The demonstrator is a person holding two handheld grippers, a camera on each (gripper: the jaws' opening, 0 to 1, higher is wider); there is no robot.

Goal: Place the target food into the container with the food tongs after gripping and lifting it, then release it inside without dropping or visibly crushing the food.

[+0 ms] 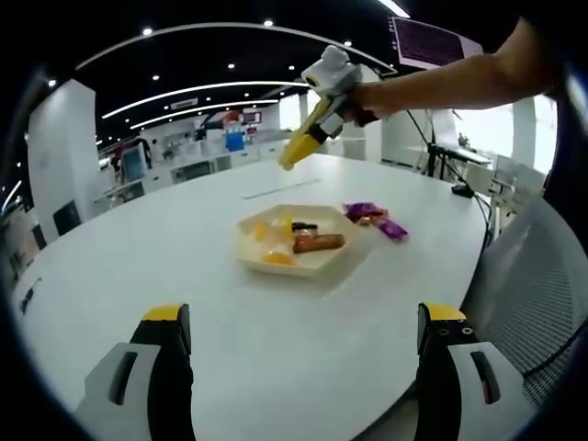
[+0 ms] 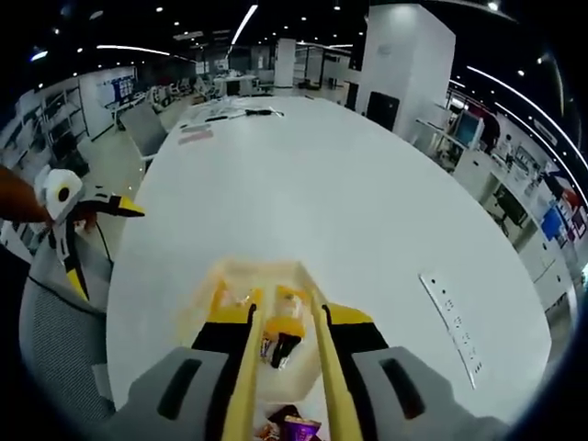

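Approach step, nothing lifted; food tongs [image 2: 285, 367] clamped in right gripper [image 2: 287, 342], tips apart and gripping nothing, poised over beige container [image 1: 303, 262] on white table [image 1: 184, 276]; sausage [image 1: 319, 243] lying inside; left gripper [image 1: 308, 340] open, idle; next, likely lowering tips astride chosen food.

Both views are evenly and brightly lit by rows of small round ceiling lights [image 1: 267, 22] and long curved light strips [image 2: 243, 22] against a dark ceiling, with pale daylight washing out the windows [image 1: 478, 124] at the far right of the left gripper view. The white table [image 1: 276, 312] reflects the light softly, and shadows under the tray [image 1: 303, 265] are faint. Fisheye distortion bends straight lines into arcs and smears detail toward the edges, while the far room looks soft.
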